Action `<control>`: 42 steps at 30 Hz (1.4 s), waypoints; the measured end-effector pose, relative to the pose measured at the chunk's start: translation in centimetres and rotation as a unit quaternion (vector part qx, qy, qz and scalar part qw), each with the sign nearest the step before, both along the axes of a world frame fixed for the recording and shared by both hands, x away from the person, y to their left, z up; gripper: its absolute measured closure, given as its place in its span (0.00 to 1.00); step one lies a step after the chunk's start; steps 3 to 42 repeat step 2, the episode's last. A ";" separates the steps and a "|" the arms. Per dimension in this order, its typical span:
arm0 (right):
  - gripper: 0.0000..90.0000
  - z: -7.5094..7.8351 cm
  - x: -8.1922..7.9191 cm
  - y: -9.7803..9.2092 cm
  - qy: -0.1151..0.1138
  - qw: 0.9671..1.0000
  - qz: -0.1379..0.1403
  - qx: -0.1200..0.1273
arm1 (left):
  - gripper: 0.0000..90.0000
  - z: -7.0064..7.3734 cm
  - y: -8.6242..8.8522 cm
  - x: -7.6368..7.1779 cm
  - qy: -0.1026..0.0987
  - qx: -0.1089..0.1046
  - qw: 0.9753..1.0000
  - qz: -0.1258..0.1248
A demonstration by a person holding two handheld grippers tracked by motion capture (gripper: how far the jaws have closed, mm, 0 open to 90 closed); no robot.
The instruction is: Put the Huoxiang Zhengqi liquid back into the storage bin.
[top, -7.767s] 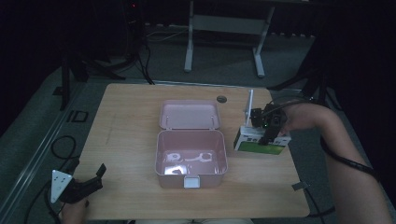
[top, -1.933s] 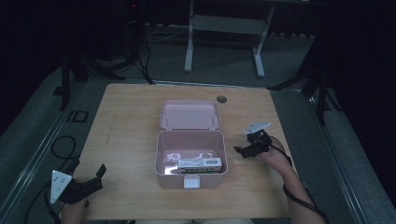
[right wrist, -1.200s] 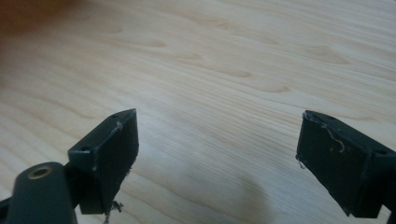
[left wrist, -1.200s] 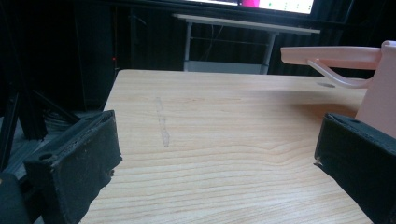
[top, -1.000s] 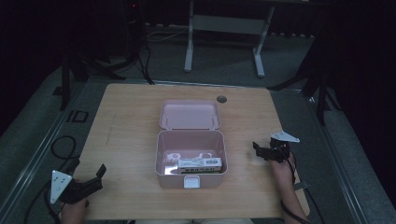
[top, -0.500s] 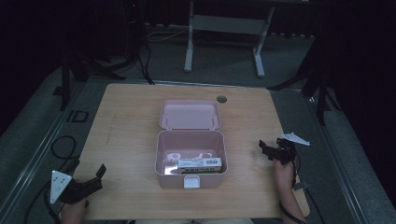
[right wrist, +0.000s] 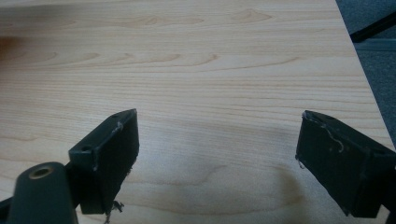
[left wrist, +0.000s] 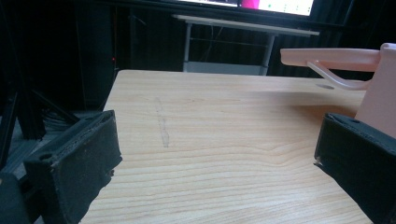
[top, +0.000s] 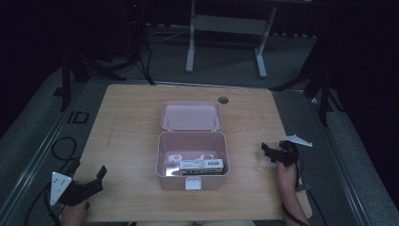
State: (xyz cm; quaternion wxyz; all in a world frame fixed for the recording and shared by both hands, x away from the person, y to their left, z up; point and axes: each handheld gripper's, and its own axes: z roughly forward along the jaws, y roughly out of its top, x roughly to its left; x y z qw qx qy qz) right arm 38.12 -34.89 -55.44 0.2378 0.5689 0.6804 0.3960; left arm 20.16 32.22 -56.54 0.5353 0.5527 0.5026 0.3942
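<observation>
The white and green cardboard packet lies inside my open pink plastic box on the wooden worktop. Both claws, left and right, gape wide, holding nothing. I think I close the lid next.

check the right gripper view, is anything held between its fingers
No, the right gripper is open, with only bare wooden table in the wide gap between its fingers.

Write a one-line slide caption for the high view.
Open pink box holding a white carton at table centre, with an open hand-held gripper resting at each side, left and right.
</observation>
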 end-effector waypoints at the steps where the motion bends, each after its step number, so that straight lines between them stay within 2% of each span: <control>1: 0.14 0.0 0.0 0.0 0.003 1.000 0.003 -0.002 | 0.00 0.0 0.0 0.0 0.000 0.000 1.000 0.000; 42: 0.14 0.0 0.1 0.0 0.003 1.000 0.004 -0.003 | 0.00 0.0 0.0 0.0 0.000 0.000 1.000 0.000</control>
